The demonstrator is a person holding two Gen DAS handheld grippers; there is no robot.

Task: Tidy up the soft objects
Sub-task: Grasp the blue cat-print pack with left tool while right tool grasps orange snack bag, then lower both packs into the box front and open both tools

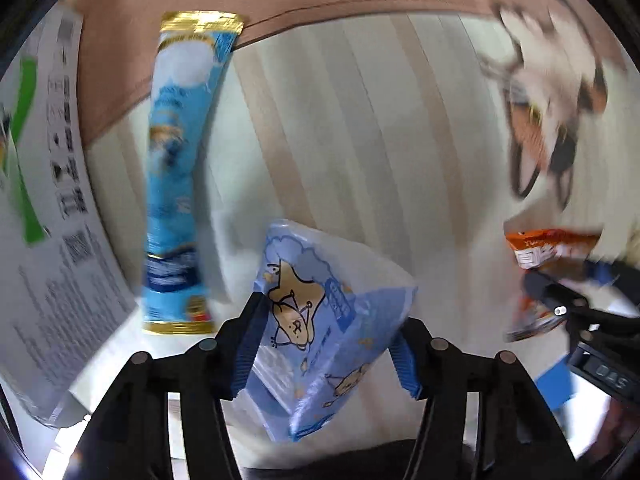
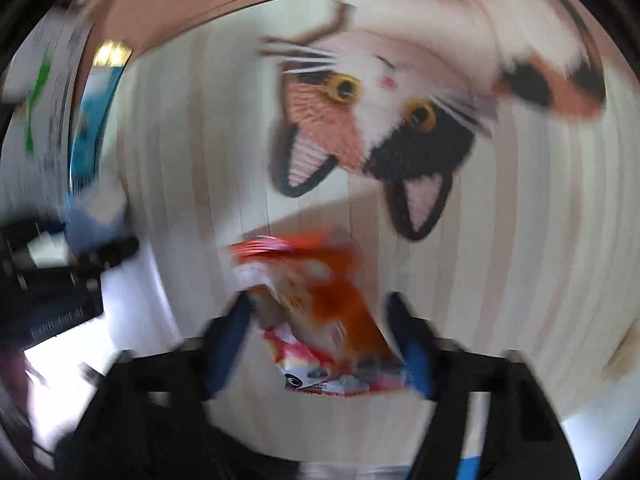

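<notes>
Blue tissue pack [image 1: 320, 320] pinched in left hand-held gripper [image 1: 326, 344], orange snack packet [image 2: 320, 312] in right hand-held gripper [image 2: 324, 344]; pickup step, probably. Next: lifting both, carrying to the sorting spot.

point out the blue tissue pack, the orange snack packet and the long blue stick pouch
blue tissue pack [image 1: 320, 320], left wrist view, printed front
orange snack packet [image 2: 324, 304], right wrist view, orange middle
long blue stick pouch [image 1: 180, 168], left wrist view, mid-length

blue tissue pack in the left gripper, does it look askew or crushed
Askew, yes: the blue tissue pack sits tilted between the left gripper's pads, one corner jutting right. No tear shows.
</notes>
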